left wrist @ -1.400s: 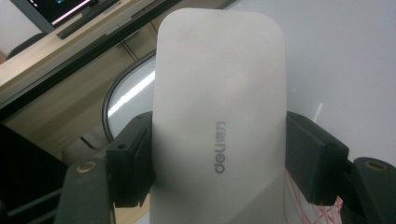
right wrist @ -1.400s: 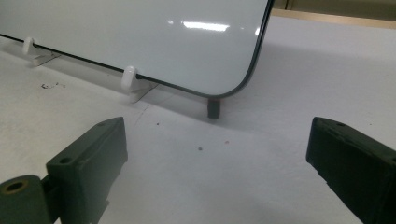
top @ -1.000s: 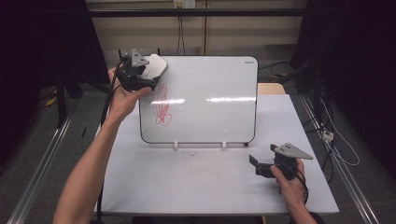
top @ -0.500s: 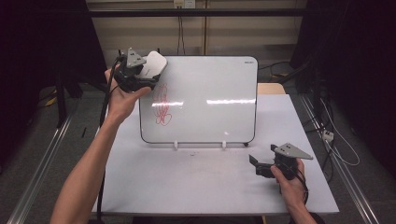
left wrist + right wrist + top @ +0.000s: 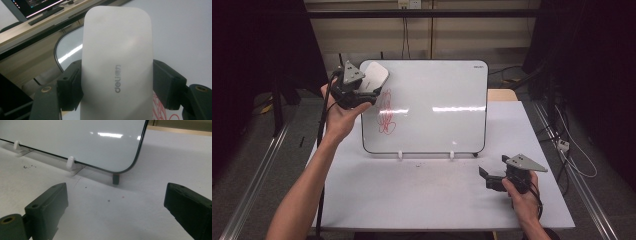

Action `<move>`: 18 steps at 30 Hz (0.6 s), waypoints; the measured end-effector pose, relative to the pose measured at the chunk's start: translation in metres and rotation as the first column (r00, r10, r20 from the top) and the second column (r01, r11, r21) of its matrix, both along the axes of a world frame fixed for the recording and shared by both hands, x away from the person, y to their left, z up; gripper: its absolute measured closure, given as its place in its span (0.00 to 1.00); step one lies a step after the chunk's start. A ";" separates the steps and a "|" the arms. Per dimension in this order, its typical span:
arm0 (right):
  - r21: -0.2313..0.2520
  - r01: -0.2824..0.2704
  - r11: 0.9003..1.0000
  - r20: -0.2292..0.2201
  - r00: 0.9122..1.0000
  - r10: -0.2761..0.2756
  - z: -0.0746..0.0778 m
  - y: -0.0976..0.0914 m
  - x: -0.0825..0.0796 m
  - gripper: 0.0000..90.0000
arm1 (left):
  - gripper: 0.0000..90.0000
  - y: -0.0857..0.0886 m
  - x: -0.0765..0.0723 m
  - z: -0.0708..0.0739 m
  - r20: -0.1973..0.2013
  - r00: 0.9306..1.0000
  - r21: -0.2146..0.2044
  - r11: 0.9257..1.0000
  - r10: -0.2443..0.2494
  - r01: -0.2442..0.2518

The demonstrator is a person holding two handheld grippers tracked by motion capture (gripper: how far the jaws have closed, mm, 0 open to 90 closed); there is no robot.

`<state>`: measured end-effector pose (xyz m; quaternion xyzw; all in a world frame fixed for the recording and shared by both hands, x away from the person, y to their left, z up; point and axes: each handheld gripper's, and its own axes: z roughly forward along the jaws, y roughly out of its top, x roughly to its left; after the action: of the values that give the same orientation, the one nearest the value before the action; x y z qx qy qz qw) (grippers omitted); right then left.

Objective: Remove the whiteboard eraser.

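Shifted a little toward the board's top-left corner, the white oblong plastic eraser rides in the left tongs, clamped by its long sides.
It hangs just above the red scribble on the propped white whiteboard, judged ready for wiping; the right tongs rest wide and empty on the white tabletop, clear of the work.

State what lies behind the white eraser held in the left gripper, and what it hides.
Behind the eraser shows the whiteboard. A bit of red scribble peeks out by its lower edge. The eraser covers the rest of the scribble there.
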<state>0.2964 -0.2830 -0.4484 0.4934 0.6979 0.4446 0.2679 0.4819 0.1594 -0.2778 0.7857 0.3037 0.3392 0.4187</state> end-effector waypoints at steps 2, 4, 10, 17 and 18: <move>0.000 0.000 1.000 0.001 1.000 0.000 0.000 0.000 0.000 0.06 | 0.35 0.001 -0.002 -0.001 -0.002 1.000 -0.005 1.000 0.000 0.000; -0.001 -0.001 1.000 0.001 1.000 0.001 0.000 0.000 0.000 0.06 | 0.35 0.002 -0.006 -0.003 0.003 1.000 -0.004 1.000 0.006 -0.006; -0.001 -0.002 1.000 0.001 1.000 0.002 0.000 0.000 -0.001 0.06 | 0.35 0.008 -0.015 -0.009 0.003 1.000 -0.024 1.000 0.009 -0.009; -0.002 -0.002 1.000 0.001 1.000 0.002 0.001 0.001 -0.001 0.06 | 0.35 0.014 -0.023 -0.019 0.000 1.000 -0.027 0.999 0.017 -0.017; -0.002 -0.002 1.000 0.003 1.000 0.002 0.001 0.001 -0.001 0.06 | 0.35 0.014 -0.024 -0.021 0.004 1.000 -0.032 0.999 0.021 -0.021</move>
<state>0.2959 -0.2824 -0.4477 0.4918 0.6985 0.4449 0.2689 0.4583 0.1733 -0.2984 0.7751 0.3164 0.3402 0.4282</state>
